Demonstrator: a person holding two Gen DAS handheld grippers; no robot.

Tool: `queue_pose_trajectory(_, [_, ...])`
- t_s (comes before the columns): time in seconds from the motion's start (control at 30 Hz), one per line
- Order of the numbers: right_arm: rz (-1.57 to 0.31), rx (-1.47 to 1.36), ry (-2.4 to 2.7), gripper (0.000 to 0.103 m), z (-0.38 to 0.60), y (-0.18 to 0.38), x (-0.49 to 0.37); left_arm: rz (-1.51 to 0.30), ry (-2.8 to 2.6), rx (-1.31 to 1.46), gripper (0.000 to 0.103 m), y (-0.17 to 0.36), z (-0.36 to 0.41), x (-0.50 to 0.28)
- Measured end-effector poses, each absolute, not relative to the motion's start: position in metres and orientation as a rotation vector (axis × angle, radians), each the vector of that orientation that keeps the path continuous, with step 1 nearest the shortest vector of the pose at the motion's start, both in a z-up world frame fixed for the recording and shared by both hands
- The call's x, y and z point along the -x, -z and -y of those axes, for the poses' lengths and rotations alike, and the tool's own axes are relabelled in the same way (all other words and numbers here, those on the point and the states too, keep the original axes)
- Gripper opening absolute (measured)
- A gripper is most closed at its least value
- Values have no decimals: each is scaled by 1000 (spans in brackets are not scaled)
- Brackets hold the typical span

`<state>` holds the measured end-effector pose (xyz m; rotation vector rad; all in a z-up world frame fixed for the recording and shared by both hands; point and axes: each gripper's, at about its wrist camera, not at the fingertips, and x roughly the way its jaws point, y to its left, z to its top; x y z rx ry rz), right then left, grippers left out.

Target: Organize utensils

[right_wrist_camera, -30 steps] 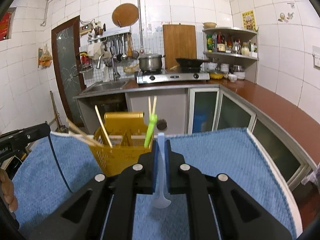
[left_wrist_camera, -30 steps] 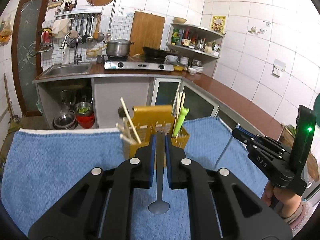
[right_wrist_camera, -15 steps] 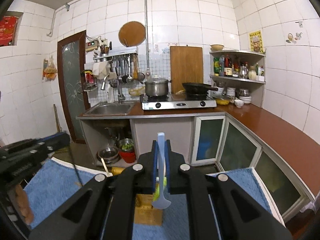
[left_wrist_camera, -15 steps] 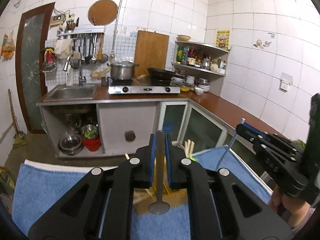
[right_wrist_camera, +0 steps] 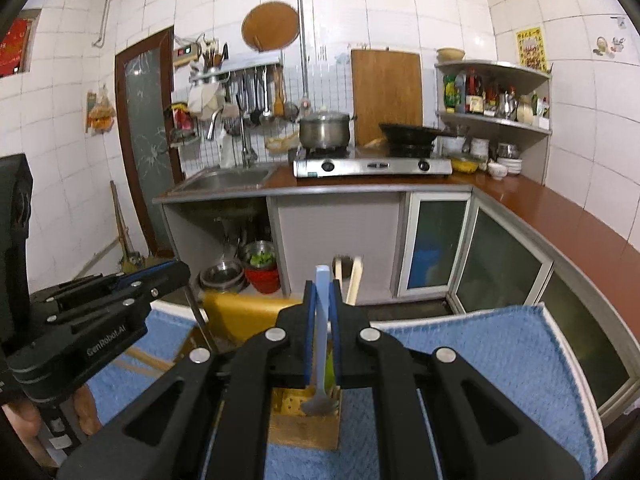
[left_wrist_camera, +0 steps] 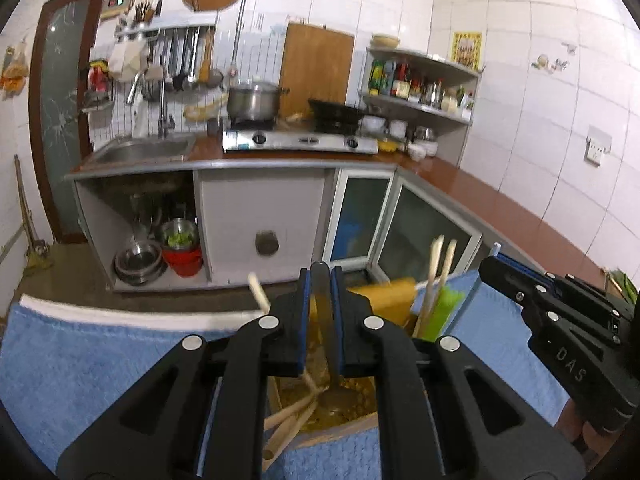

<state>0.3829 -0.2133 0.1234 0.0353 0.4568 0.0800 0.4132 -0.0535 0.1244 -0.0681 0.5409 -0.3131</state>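
**Both grippers over the yellow caddy, each clamped on a utensil**

My left gripper (left_wrist_camera: 320, 320) has its blue pads pressed together on the handle of a metal spoon (left_wrist_camera: 325, 344). The spoon hangs bowl-down, and I see its bowl inside the left compartment of the yellow utensil caddy (left_wrist_camera: 386, 300), just beside a loose bunch of wooden chopsticks (left_wrist_camera: 288, 416) leaning out toward the near-left corner. Whether the bowl touches the caddy floor I cannot tell; the frame is blurred there.

My right gripper (right_wrist_camera: 321, 332) is clamped on the pale blue handle of a fork (right_wrist_camera: 320, 360), tines down. The tines sit low in a compartment of the caddy (right_wrist_camera: 240, 316), next to a green utensil (right_wrist_camera: 329, 368) that shows only as a sliver behind the right-hand pad. I cannot say whether the tines rest on the bottom.

In the left wrist view two more chopsticks (left_wrist_camera: 438, 276) stand upright in the caddy's right-hand compartment beside the green piece (left_wrist_camera: 444, 308), and the right gripper (left_wrist_camera: 560, 320) comes in from the right edge. In the right wrist view the left gripper (right_wrist_camera: 100, 312) comes in from the left edge.

The caddy stands on a blue towel (right_wrist_camera: 500, 352) covering the bench, close to the far edge.
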Motion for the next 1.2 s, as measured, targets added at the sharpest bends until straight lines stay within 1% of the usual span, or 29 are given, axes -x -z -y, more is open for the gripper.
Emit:
queue_pose_trajectory(0.1, [-481,-27,-84,7,213,-98,-385,-546,296,52,9,-105,50,-411])
queue_pose_trajectory(0.17, [-494,-44,-87,7,215,-85,-385,-531,292,23,9,-102,50,-406])
queue_pose_trajectory(0.27, [-507,-64,-96,8,220,-68,-387,-539,295,51,11,-102,46,-401])
queue_pose_trajectory(0.3, [-507,-74,-106,8,221,-66,-386,-538,297,60,18,-103,43,-399])
queue_pose_trajectory(0.33, [-511,-84,-115,9,223,-66,-384,-536,299,65,29,-105,41,-397])
queue_pose_trajectory(0.37, [-510,-88,-117,13,223,-68,-382,-523,295,66,34,-109,38,-390])
queue_pose_trajectory(0.4, [-504,-88,-116,21,223,-71,-379,-507,286,65,44,-114,34,-384])
queue_pose_trajectory(0.43, [-487,-86,-116,45,224,-76,-374,-495,279,65,52,-118,32,-378])
queue_pose_trajectory(0.47, [-466,-84,-112,57,225,-81,-368,-481,271,71,55,-124,28,-369])
queue_pose_trajectory(0.5, [-446,-75,-105,57,225,-89,-361,-470,264,78,62,-129,22,-362])
queue_pose_trajectory(0.53, [-441,-70,-102,57,225,-94,-356,-461,258,82,72,-133,19,-356])
queue_pose_trajectory(0.6, [-430,-70,-99,57,227,-105,-343,-440,229,77,84,-142,8,-339])
queue_pose_trajectory(0.63, [-420,-62,-94,58,227,-110,-334,-430,215,75,88,-145,4,-330])
queue_pose_trajectory(0.7, [-401,-49,-94,64,227,-117,-317,-417,195,81,94,-150,-7,-310])
queue_pose_trajectory(0.73, [-393,-46,-92,70,227,-119,-311,-411,183,84,97,-150,-12,-299])
queue_pose_trajectory(0.77, [-380,-42,-91,75,226,-120,-298,-407,176,86,98,-150,-14,-290])
queue_pose_trajectory(0.8, [-371,-43,-93,77,225,-121,-287,-405,170,82,98,-149,-17,-280])
queue_pose_trajectory(0.87, [-349,-46,-101,84,224,-118,-265,-401,153,69,98,-145,-21,-261])
queue_pose_trajectory(1.0, [-314,-33,-100,90,219,-104,-221,-400,81,21,98,-130,-26,-222])
queue_pose_trajectory(1.07, [-303,-37,-95,96,218,-98,-205,-393,66,30,98,-121,-28,-203])
queue_pose_trajectory(1.2, [-283,-13,-98,98,206,-83,-171,-365,74,64,98,-104,-27,-169])
